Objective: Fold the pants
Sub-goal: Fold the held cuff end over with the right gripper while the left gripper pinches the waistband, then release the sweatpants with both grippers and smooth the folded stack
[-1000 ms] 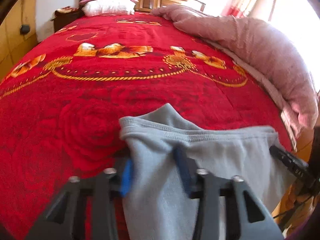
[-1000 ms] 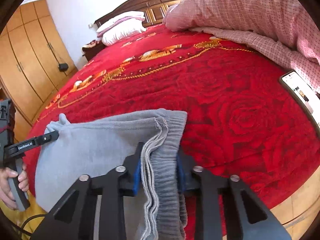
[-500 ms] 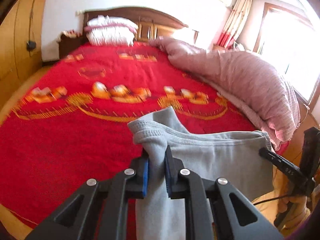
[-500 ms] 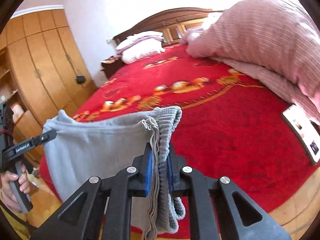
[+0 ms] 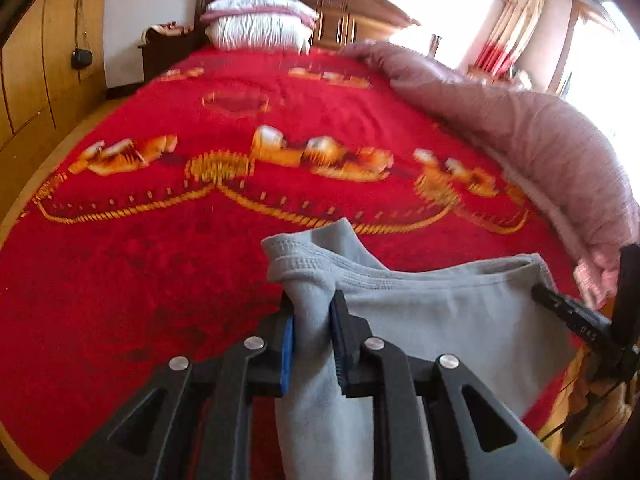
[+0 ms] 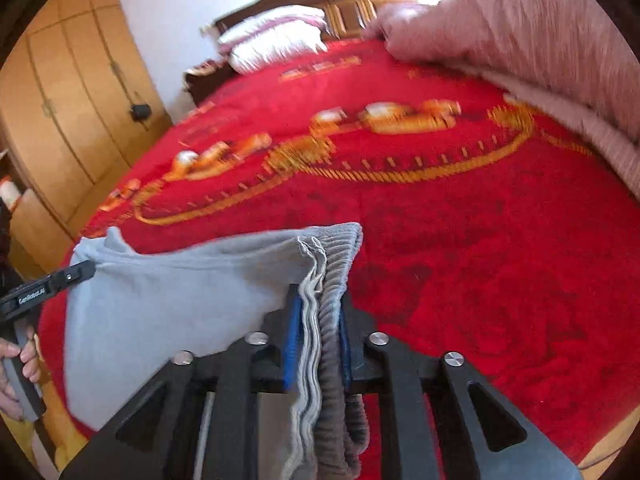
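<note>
Grey pants [image 5: 440, 312] hang stretched between my two grippers above the near end of the red bed [image 5: 160, 264]. My left gripper [image 5: 312, 340] is shut on one corner of the top edge. My right gripper [image 6: 318, 340] is shut on the ribbed waistband corner [image 6: 336, 256]. The pants [image 6: 168, 304] hang down out of view below both grippers. The right gripper shows at the right of the left wrist view [image 5: 576, 320]; the left gripper shows at the left of the right wrist view [image 6: 48, 284].
A pink quilt [image 5: 540, 140] lies heaped along the bed's right side. White pillows [image 5: 256, 20] and a wooden headboard [image 5: 344, 12] are at the far end. A wooden wardrobe [image 6: 68, 112] stands left of the bed.
Both grippers closed on the pants' top corners and lifted them off the bed; since then both views have tilted down toward the bed, with the pants still stretched between the grippers.
</note>
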`<action>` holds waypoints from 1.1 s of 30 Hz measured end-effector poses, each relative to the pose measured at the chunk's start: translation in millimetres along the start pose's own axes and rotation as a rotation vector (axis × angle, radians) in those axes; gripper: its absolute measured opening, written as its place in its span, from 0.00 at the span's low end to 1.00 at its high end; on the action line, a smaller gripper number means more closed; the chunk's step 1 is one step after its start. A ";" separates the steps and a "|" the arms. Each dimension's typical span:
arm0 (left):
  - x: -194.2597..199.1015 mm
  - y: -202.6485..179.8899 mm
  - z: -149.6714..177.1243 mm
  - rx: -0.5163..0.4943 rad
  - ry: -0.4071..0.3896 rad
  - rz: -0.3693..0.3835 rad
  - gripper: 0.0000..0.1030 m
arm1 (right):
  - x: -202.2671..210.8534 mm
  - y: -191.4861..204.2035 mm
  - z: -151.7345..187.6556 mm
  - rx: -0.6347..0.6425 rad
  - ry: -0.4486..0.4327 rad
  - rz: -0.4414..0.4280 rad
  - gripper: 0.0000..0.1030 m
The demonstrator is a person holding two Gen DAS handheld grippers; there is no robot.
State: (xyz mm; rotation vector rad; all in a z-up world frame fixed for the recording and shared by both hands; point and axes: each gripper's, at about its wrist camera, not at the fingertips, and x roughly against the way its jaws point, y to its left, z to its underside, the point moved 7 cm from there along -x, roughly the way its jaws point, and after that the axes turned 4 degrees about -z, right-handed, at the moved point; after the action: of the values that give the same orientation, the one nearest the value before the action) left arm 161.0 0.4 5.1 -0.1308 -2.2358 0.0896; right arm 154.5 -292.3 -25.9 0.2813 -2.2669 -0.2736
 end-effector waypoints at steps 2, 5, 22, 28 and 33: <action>-16.2 3.7 5.8 -0.020 0.028 -0.031 0.24 | -2.6 -6.4 3.2 -0.007 -0.001 0.014 0.33; -24.8 11.2 15.4 -0.005 0.043 -0.042 0.31 | 4.6 -11.2 3.9 -0.036 0.008 -0.003 0.38; 68.8 -9.5 68.1 0.060 0.020 0.034 0.47 | 76.1 58.1 34.2 0.255 -0.005 0.062 0.38; 47.6 -3.6 103.0 0.036 0.108 -0.023 0.49 | 45.2 37.0 65.9 0.244 0.098 0.125 0.38; 41.3 9.3 123.0 0.099 0.131 0.010 0.52 | 49.5 26.0 79.7 0.217 0.117 0.117 0.40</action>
State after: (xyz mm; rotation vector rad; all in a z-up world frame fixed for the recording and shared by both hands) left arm 39.6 12.6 -39.9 -0.0911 -2.0957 0.1915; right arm 59.3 -273.6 -34.5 0.2688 -2.1888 0.0495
